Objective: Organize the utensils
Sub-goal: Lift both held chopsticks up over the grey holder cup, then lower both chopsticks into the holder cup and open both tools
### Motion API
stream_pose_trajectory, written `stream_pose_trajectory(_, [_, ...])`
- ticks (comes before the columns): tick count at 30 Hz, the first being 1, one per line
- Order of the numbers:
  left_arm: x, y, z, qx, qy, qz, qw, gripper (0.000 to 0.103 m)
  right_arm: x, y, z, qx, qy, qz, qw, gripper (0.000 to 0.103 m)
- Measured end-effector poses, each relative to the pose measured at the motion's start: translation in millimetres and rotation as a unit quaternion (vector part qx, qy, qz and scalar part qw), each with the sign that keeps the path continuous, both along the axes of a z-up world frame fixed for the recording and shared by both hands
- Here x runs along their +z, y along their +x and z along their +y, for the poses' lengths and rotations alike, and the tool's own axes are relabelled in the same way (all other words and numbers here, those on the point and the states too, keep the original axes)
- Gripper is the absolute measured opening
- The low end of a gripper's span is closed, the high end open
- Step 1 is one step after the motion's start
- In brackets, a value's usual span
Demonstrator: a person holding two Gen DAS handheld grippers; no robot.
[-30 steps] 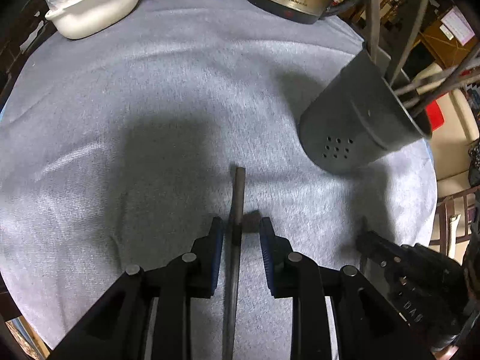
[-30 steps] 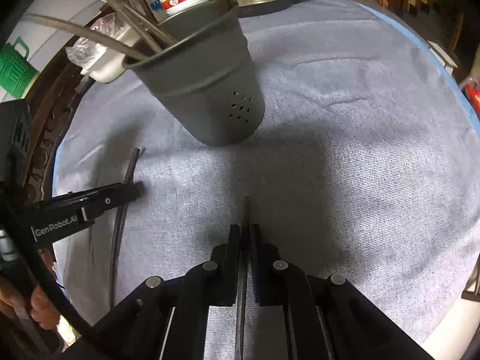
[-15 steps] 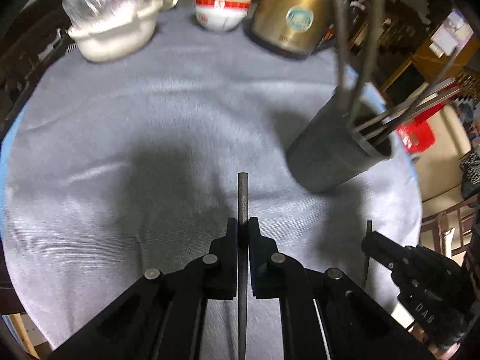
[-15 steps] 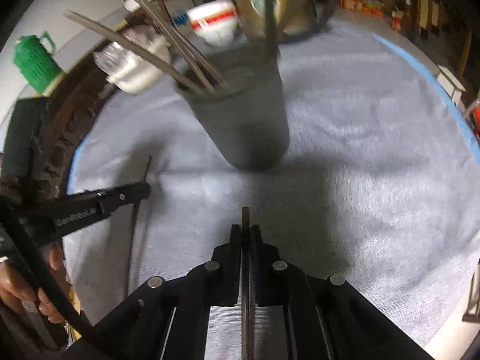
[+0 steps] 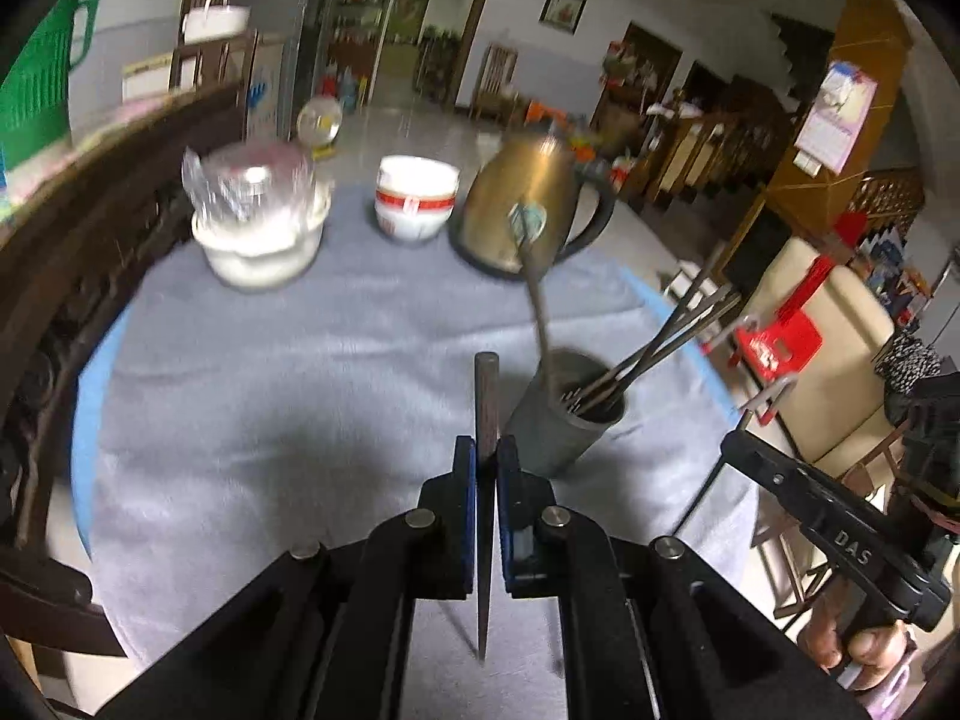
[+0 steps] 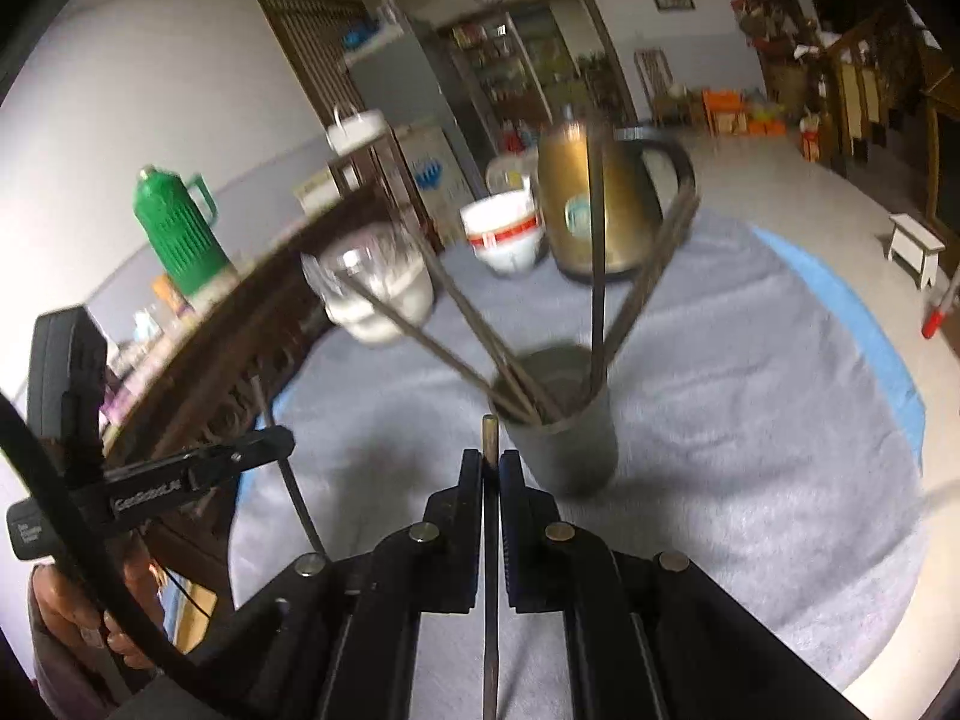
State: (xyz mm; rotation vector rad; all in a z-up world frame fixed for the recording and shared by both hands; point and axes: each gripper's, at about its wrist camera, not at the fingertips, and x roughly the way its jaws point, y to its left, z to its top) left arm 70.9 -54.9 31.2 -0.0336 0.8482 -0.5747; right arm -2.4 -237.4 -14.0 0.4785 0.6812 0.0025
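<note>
A dark grey utensil holder (image 5: 564, 426) (image 6: 561, 438) stands on the grey tablecloth with several chopsticks and a spoon leaning out of it. My left gripper (image 5: 486, 450) is shut on a dark chopstick (image 5: 486, 390), raised above the cloth just left of the holder. My right gripper (image 6: 491, 462) is shut on another chopstick (image 6: 491, 435), its blunt end close to the holder's near rim. Each gripper shows in the other's view: the right gripper (image 5: 735, 447) at the right edge, the left gripper (image 6: 282, 438) at the left with its chopstick (image 6: 288, 480) hanging through it.
At the table's far side stand a white pot (image 5: 261, 240) with a plastic bag in it, a red-banded white bowl (image 5: 414, 204) and a brass kettle (image 5: 528, 210). A carved wooden chair back (image 6: 240, 372) lines the left. A green thermos (image 6: 177, 228) stands behind.
Both grippers rose off the cloth with their chopsticks and tilted up, so the room came into view. The left gripper went from open around its chopstick to shut on it.
</note>
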Motion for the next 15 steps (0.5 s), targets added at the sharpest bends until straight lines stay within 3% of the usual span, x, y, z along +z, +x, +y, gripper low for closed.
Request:
stream_pose_trajectory(5, [23.8, -14.5, -1.3, 0.0, -0.009, -0.04, 0.9992, 0.006, 24.7, -11.1, 2.1, -0.017, -0.007, -0.044, 0.999, 0.006])
stream_pose_trajectory(15, [48.8, -21.9, -7.5, 0.005, -0.023, -0.075, 0.9969, 0.006, 54.0, -28.2, -3.3, -0.06, -0.012, -0.098, 0.993, 0.006])
